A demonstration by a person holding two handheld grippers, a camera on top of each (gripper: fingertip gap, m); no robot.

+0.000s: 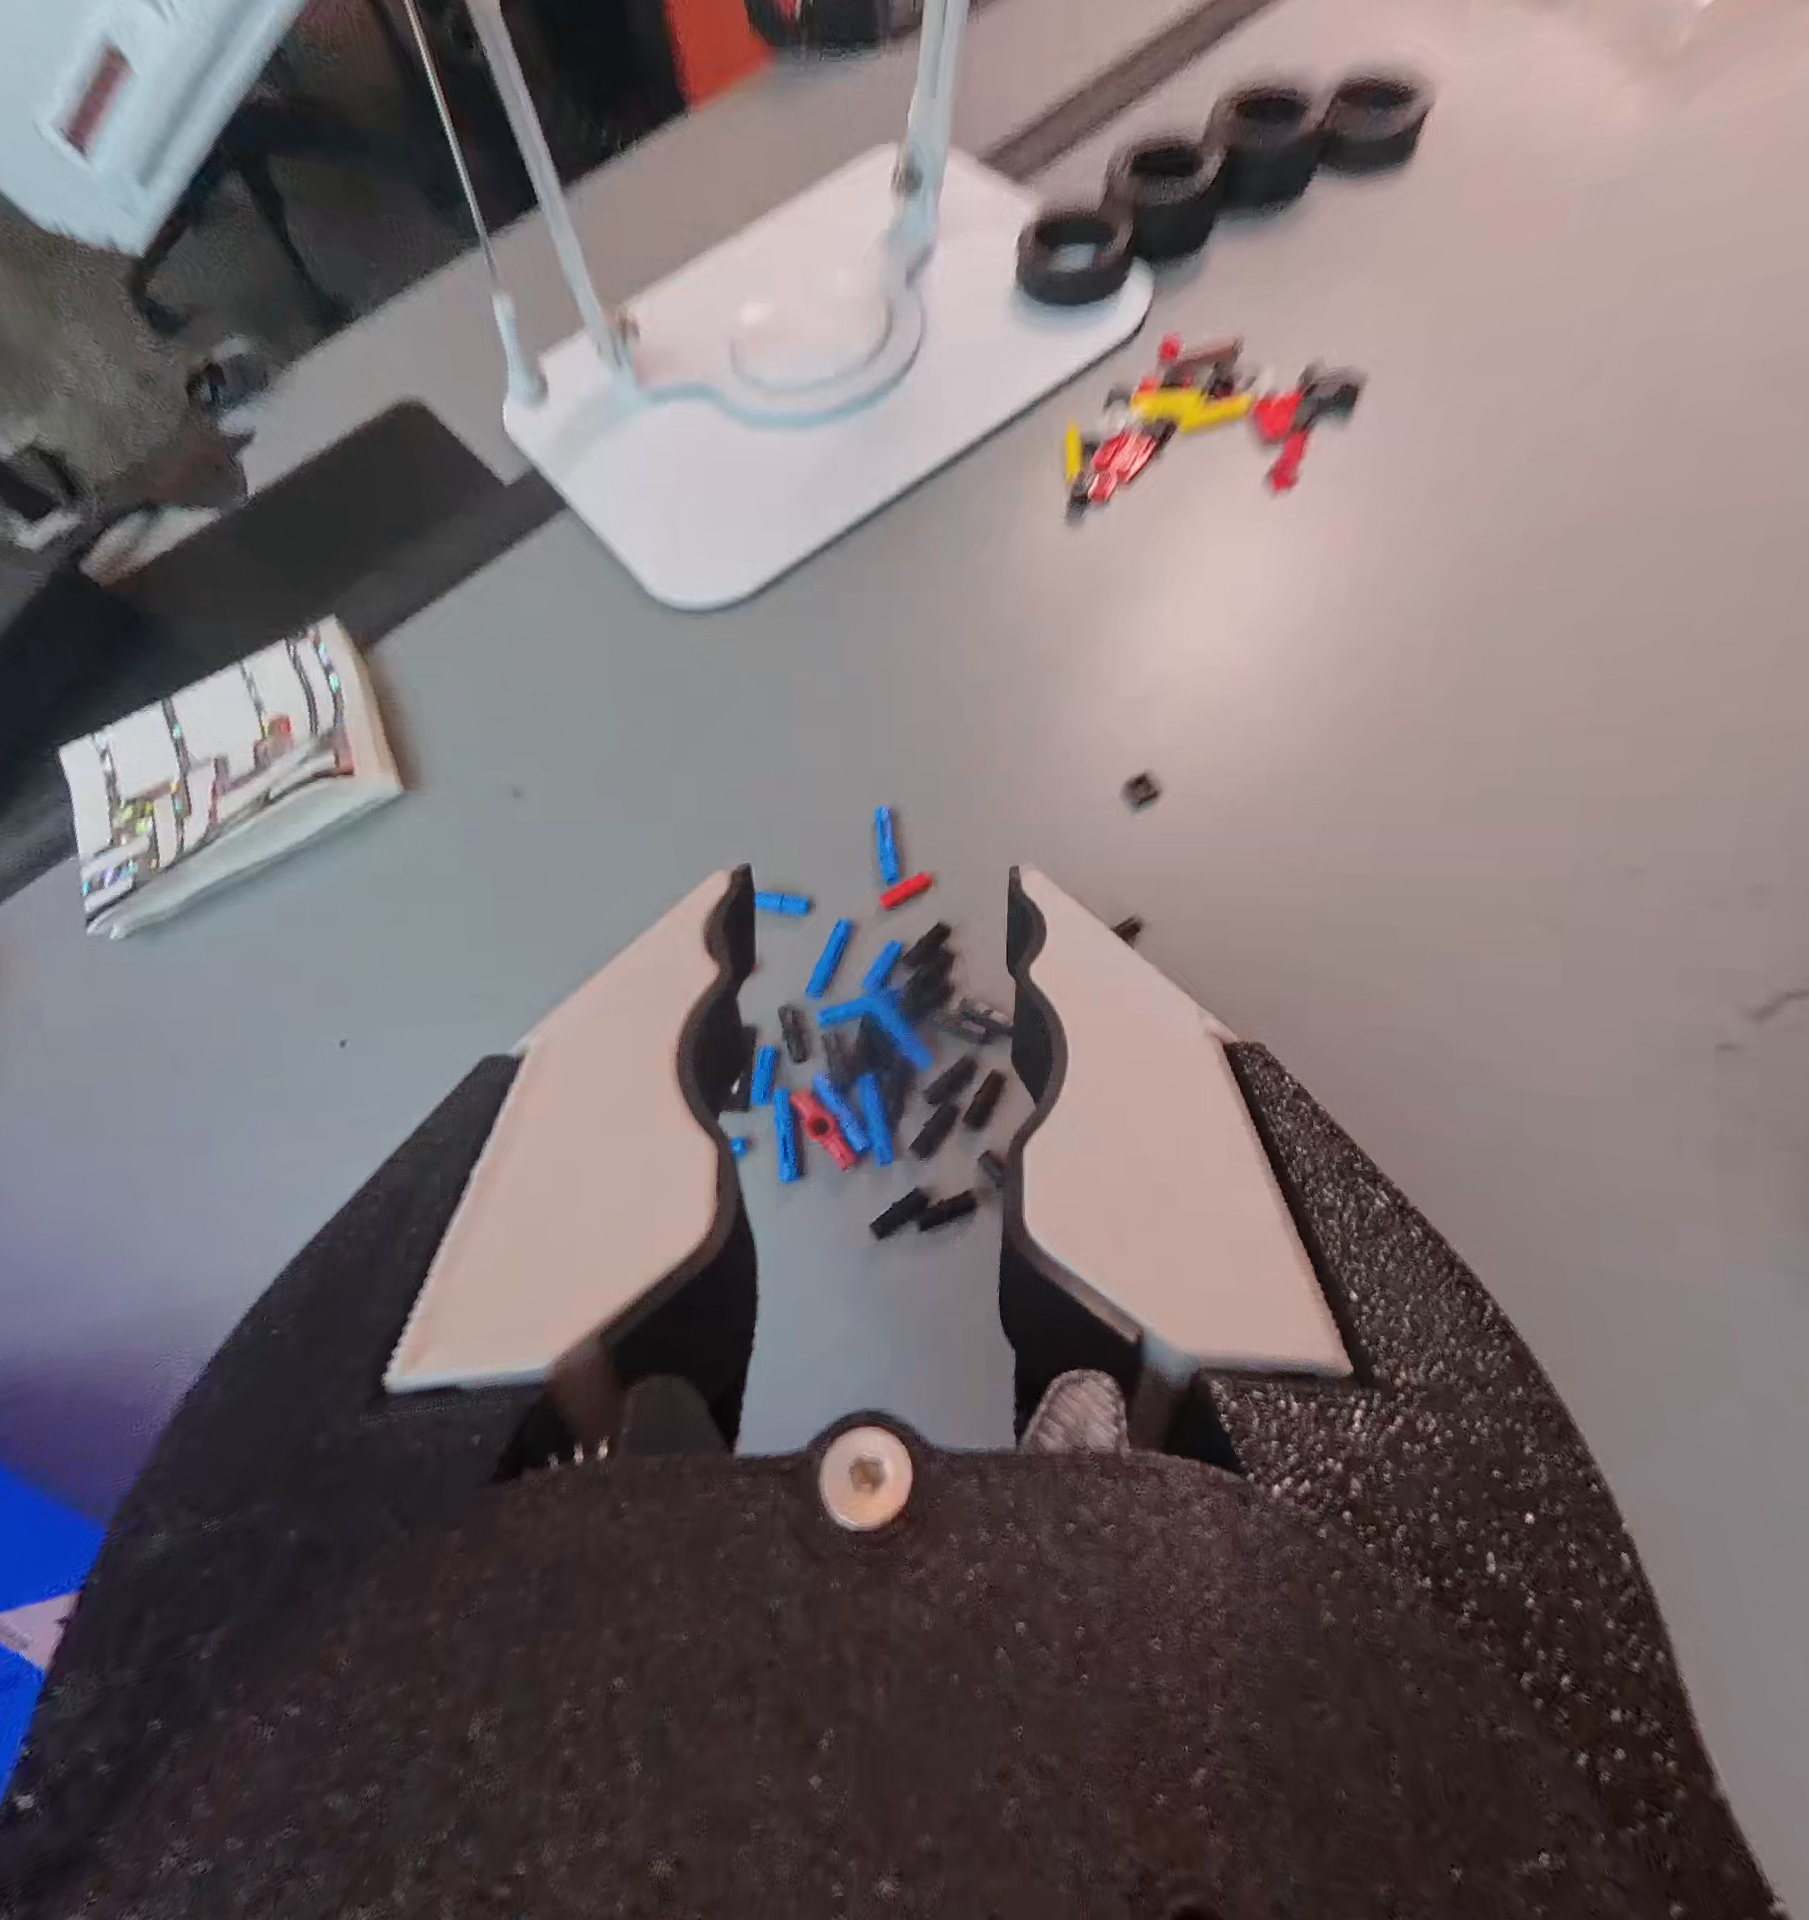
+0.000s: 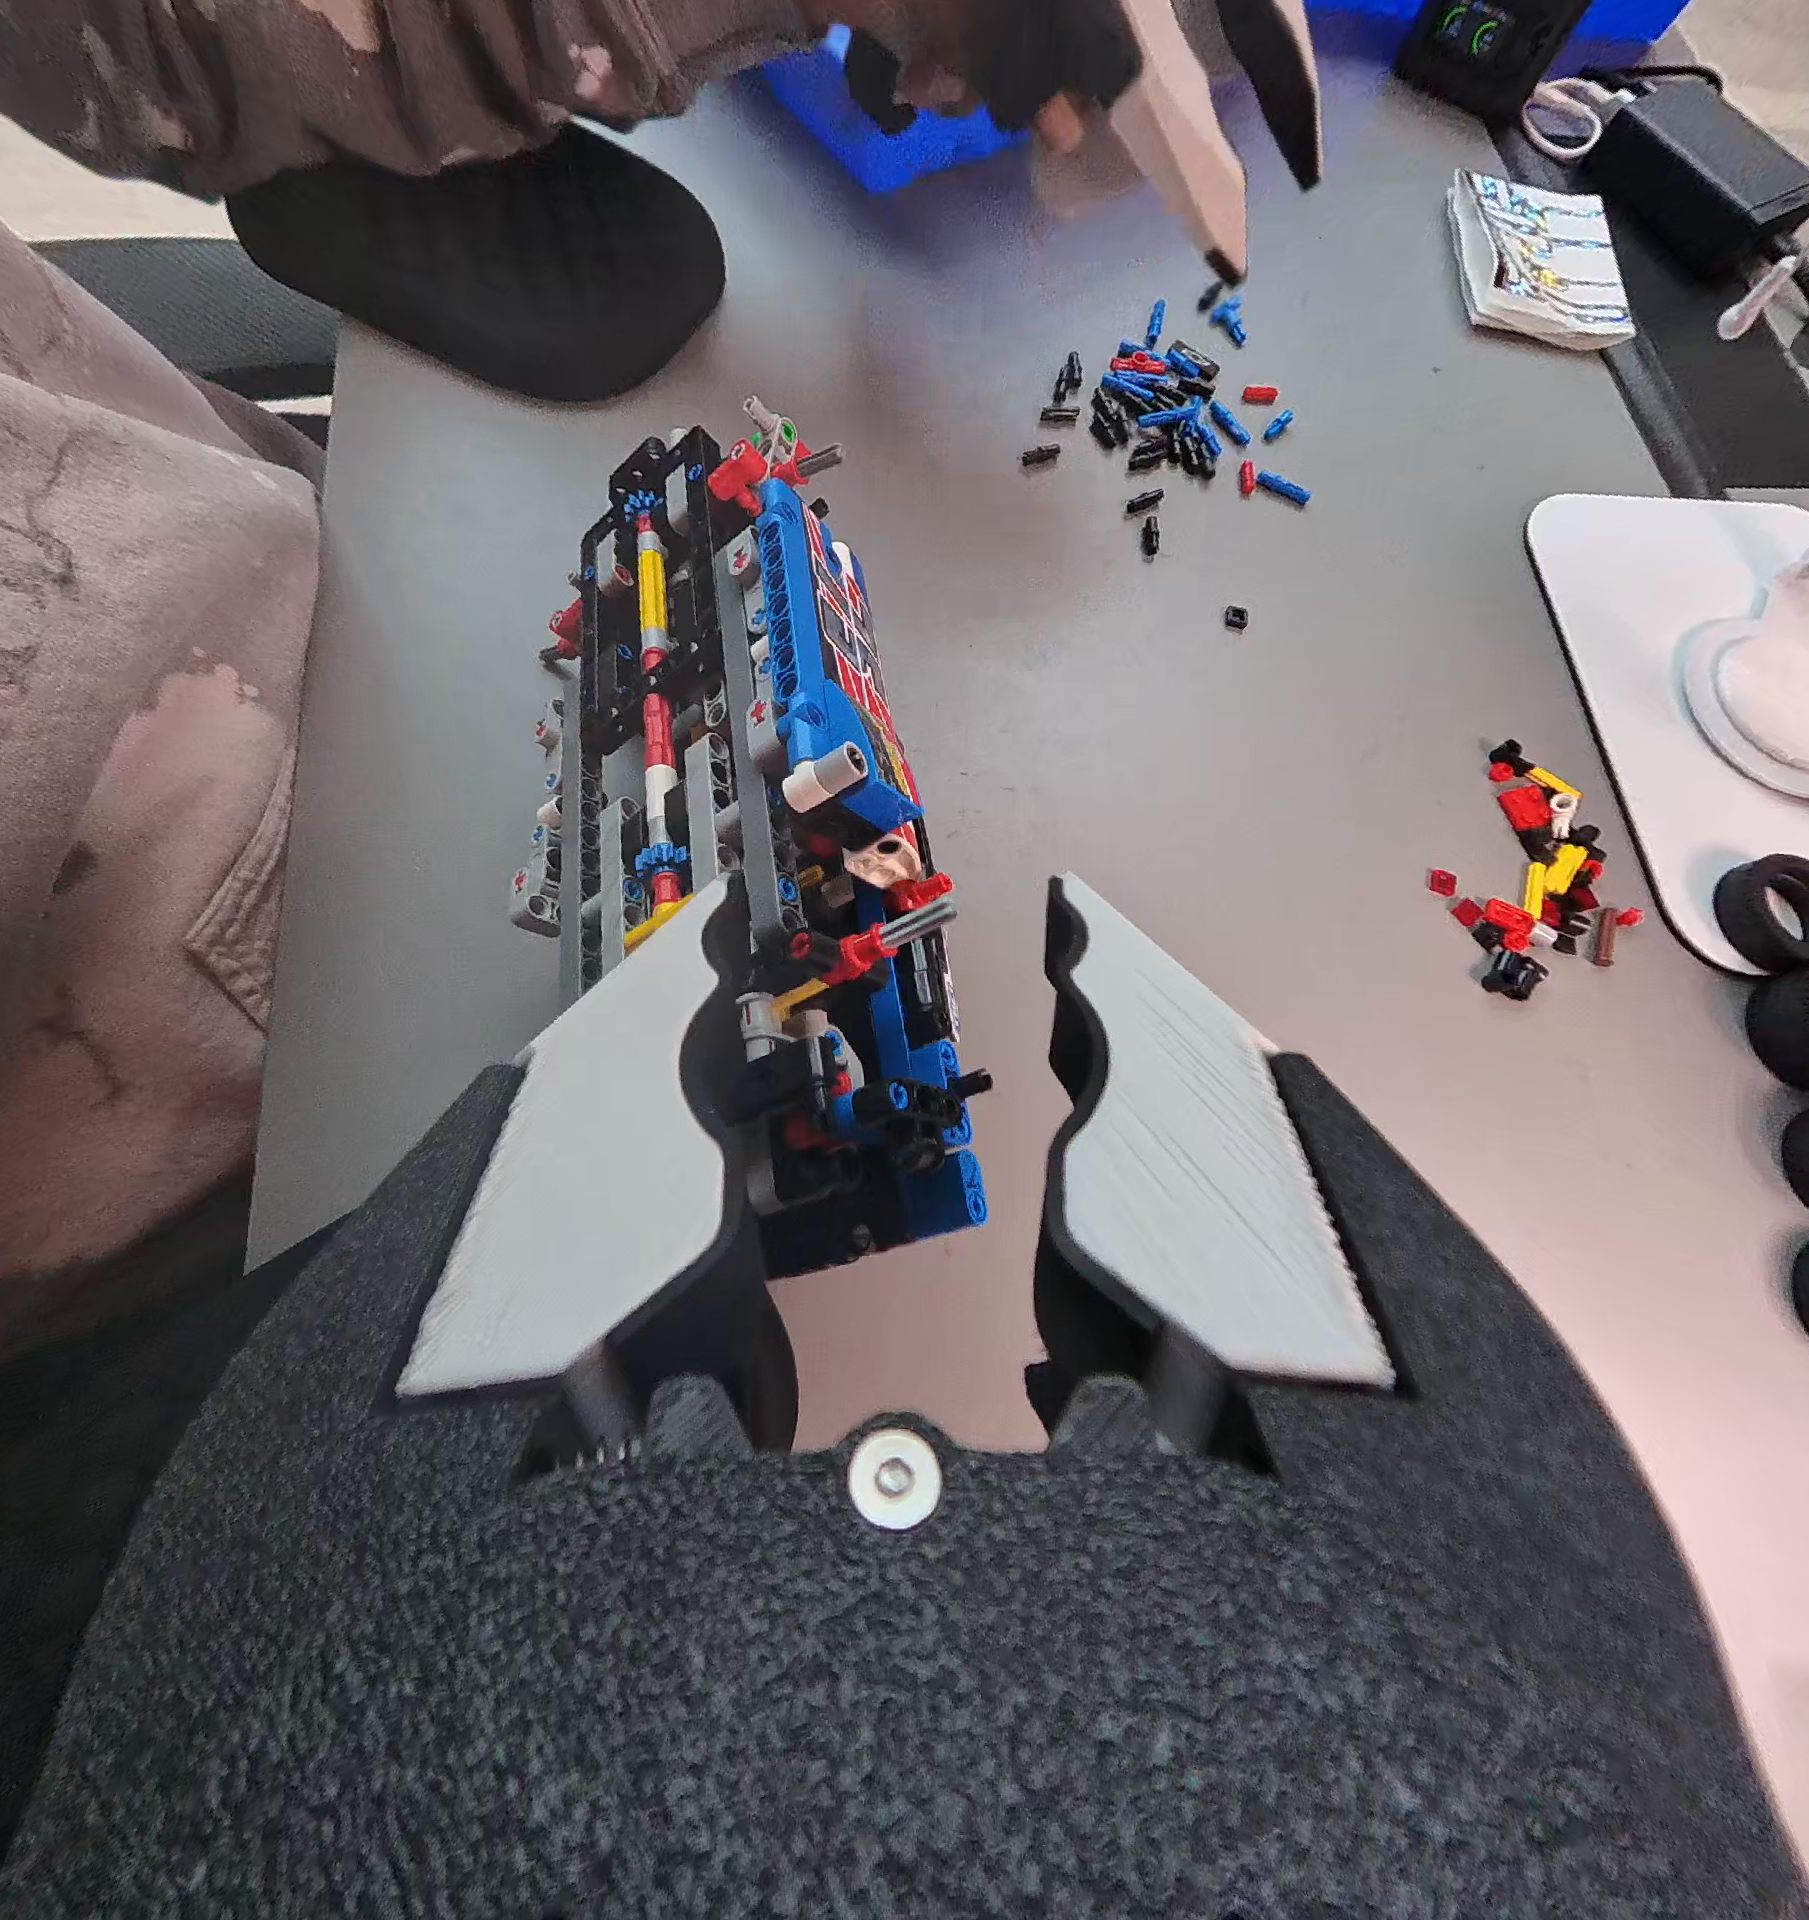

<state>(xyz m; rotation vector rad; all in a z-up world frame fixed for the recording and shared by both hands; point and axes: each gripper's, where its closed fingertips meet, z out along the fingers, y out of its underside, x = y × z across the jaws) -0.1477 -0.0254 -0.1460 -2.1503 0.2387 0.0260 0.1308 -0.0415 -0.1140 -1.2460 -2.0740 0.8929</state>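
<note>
- The left gripper (image 1: 881, 883), with pale grey ribbed plastic fingers edged in wavy black pads on a grainy black body, hung with its jaws spread wide and empty over the smooth grey tabletop (image 1: 1399, 935).
- Between and just beyond its fingertips lay a loose scatter of small blue, black and red plastic connector pins (image 1: 869, 1049), short cylinders, none gripped.
- Farther off stood a white flat stand base with thin metal rods (image 1: 734, 457), a row of four black rubber tyres (image 1: 1232, 177) beside it, and a small heap of red, yellow and black plastic bricks (image 1: 1191, 416).
- A folded printed booklet (image 1: 225, 769) lay at the left, near the table edge.
- The right gripper (image 2: 889, 894), of the same make, was also wide open and held nothing.
- A long, partly built toy vehicle chassis of blue, black and grey perforated plastic beams (image 2: 734, 748), with red and yellow axles, lay on the table; its near end sat between the right gripper's fingers, close against the left one, though contact could not be told.
</note>
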